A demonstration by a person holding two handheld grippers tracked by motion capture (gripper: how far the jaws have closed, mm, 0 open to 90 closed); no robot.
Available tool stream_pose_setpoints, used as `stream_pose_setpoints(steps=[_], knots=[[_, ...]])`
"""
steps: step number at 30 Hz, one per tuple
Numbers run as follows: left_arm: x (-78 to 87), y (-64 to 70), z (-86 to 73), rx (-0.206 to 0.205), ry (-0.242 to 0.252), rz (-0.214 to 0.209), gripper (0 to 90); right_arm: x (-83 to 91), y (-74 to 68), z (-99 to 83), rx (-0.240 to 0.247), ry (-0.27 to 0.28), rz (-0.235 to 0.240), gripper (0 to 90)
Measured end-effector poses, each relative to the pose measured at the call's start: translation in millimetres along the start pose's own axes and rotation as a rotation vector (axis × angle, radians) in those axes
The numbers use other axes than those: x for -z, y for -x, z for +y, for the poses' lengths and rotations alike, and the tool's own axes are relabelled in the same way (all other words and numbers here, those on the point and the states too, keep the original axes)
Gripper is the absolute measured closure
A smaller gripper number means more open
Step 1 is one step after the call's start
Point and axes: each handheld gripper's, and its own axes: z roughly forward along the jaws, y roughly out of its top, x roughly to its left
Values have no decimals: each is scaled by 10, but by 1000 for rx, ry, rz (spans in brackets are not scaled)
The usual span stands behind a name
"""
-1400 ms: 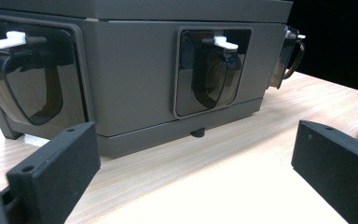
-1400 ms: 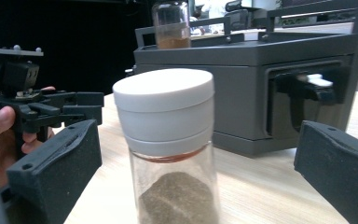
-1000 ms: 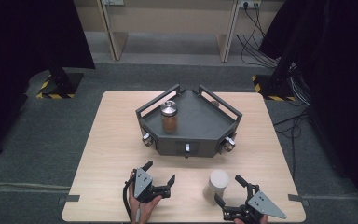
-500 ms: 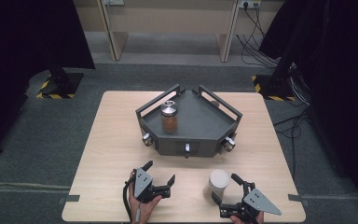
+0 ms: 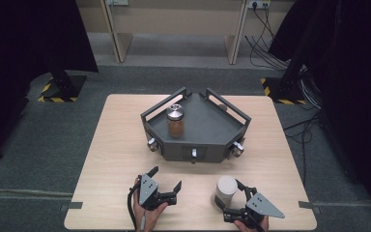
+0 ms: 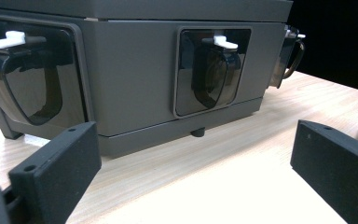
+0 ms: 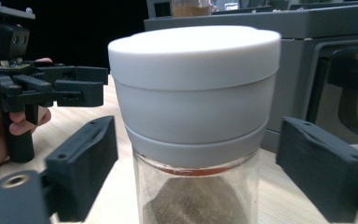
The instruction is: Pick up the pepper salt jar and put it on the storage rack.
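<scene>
white-capped jar [image 7: 193,121] stands between the right gripper's [image 7: 193,182] spread jaws, not touching.

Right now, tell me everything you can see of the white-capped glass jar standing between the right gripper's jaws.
The clear glass jar with the wide white plastic cap stands upright on the light wooden table, near its front edge, in front of the dark grey angular rack. The stepped cap is on. Brown powder fills the glass below a thin reddish band. The right gripper straddles it, jaws open on either side, not touching the jar.
</scene>
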Motion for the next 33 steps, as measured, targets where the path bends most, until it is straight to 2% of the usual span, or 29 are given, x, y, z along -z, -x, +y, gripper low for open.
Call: stream_pose_setpoints(steps=[13, 33], knots=[[-4, 2, 5, -2, -4, 0, 17, -59, 4, 13, 11, -20, 4, 333], [-5, 1, 5, -2, -4, -2, 21, -44, -78, 75, 37, -29, -20, 348]])
